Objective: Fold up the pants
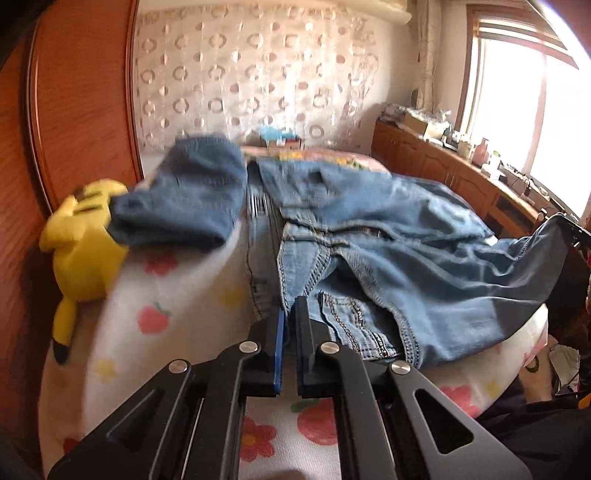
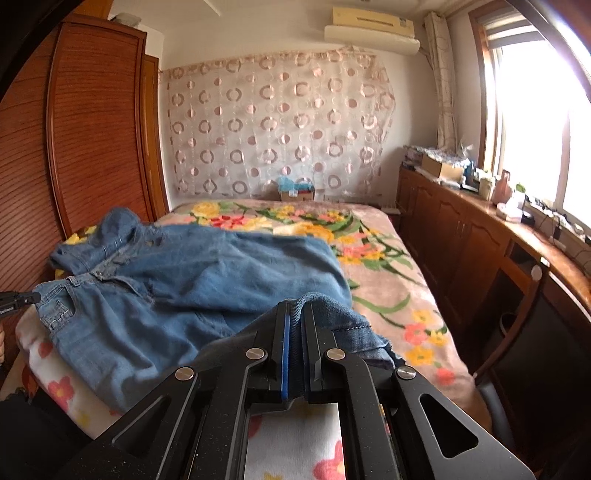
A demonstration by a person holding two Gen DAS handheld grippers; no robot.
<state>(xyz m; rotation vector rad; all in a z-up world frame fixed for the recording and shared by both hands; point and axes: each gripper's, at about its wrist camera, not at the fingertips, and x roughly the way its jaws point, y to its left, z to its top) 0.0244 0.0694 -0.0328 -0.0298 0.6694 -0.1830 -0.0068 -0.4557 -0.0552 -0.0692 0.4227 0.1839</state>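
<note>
My left gripper (image 1: 290,314) pinched the near waistband of the jeans (image 1: 388,236) on the bed (image 2: 388,291); my right gripper (image 2: 294,314) pinched a leg hem. A yellow plush toy (image 1: 83,251) lay far left, against the wardrobe (image 2: 92,129).

Yellow plush toy (image 1: 83,245) at left, lying on bed by wooden wardrobe (image 2: 92,125). Floral blanket (image 2: 373,266) covers far bed. Circle-patterned curtain (image 2: 277,125) on far wall, air conditioner (image 2: 371,31) above. Cluttered wooden bench (image 2: 480,221) under window (image 2: 535,103) at right.
</note>
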